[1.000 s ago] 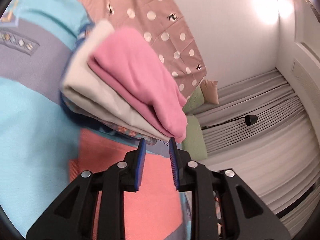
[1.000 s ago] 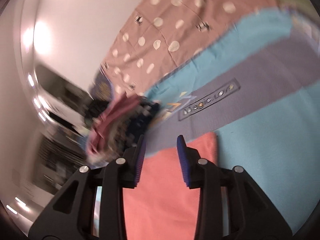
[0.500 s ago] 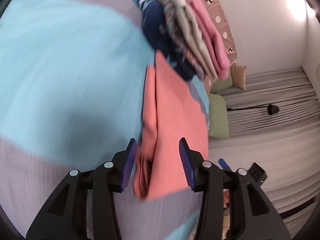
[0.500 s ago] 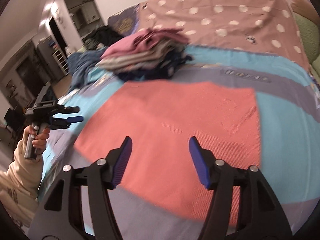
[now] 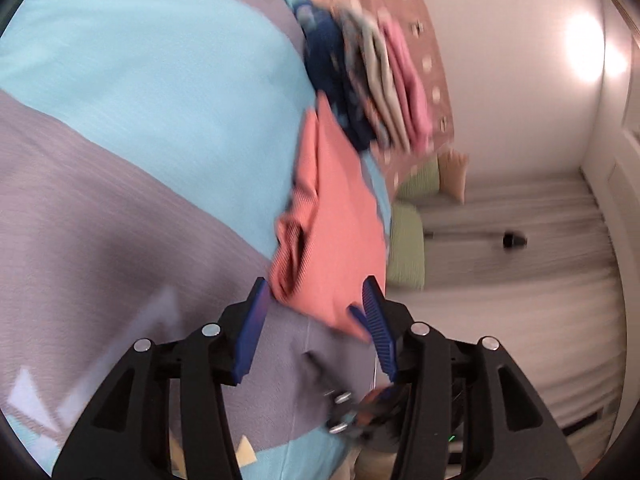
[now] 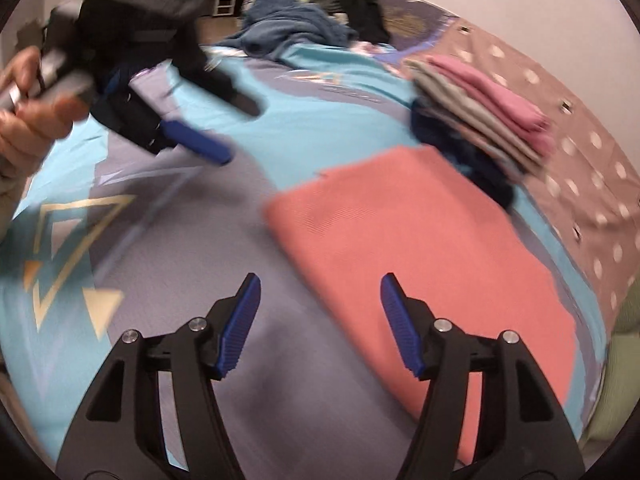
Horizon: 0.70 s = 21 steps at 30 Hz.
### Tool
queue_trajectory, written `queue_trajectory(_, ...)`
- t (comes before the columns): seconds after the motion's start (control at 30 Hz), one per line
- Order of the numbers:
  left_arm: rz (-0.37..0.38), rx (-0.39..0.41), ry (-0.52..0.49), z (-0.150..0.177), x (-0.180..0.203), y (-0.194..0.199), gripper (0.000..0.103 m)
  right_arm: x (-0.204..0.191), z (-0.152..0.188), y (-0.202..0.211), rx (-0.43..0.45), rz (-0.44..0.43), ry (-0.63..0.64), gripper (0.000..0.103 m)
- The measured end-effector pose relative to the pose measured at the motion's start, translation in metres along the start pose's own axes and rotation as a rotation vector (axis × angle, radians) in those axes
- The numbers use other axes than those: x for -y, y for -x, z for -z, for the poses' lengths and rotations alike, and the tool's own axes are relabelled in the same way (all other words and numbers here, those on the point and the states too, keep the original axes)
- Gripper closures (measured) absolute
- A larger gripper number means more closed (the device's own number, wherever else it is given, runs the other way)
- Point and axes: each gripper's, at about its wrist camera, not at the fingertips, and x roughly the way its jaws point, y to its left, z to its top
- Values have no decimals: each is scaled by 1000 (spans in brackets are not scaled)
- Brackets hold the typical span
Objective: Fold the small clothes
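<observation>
While both claws hover empty, left gripper (image 5: 314, 312) widening and right gripper (image 6: 320, 306) wide, each wants a corner of the coral garment (image 6: 420, 240) beside the folded stack (image 6: 480, 116).

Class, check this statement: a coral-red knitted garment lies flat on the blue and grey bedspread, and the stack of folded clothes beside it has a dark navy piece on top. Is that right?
Not quite. The top piece of the stack of folded clothes is pink; the dark navy piece sits at the bottom, as the right wrist view shows. The coral-red knitted garment does lie flat on the blue and grey bedspread beside it.
</observation>
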Motion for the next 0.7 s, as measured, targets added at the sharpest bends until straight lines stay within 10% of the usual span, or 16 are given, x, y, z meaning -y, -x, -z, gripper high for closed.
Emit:
queue_trajectory(0.17,27,104,36,-3,-13,30,54,-57,-1,-23,22,273,255,42)
queue_trajectory(0.5,15,63,95,-19,-35,17,54,-68,-17,-50,-104,452,323,45)
queue_trajectory(0.7,31,-16,72,-22,-35,-6,53,-80,-20,-73,-188,524,447,82)
